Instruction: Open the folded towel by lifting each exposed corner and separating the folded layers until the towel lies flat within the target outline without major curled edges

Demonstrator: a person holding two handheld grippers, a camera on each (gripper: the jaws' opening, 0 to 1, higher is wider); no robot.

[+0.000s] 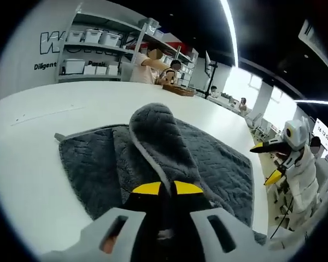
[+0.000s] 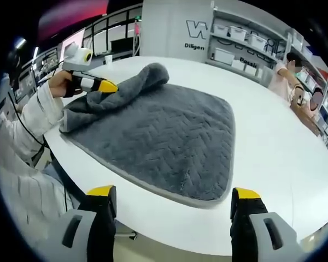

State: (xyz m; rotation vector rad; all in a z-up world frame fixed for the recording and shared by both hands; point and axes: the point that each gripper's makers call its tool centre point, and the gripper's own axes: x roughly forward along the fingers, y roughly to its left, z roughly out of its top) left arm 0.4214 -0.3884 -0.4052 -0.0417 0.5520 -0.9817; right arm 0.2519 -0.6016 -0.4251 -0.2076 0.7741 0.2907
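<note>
A dark grey towel (image 1: 218, 158) with a herringbone weave lies on the white round table (image 1: 38, 142). My left gripper (image 1: 168, 188) is shut on a fold of it, and the pinched layer rises as a rolled hump (image 1: 158, 128) above the flat part. In the right gripper view the same left gripper (image 2: 106, 87) holds the towel's (image 2: 169, 136) far-left edge, lifted and folded over. My right gripper (image 2: 173, 194) stands wide open just off the towel's near corner, holding nothing. It also shows at the table's edge, right gripper (image 1: 268, 162), apart from the towel.
A person's white sleeve (image 2: 33, 117) reaches in from the left. Shelves with white bins (image 1: 93, 52) stand behind the table, and people stand near them. A brown basket (image 1: 179, 90) sits at the table's far edge. Bare table (image 2: 273, 147) surrounds the towel.
</note>
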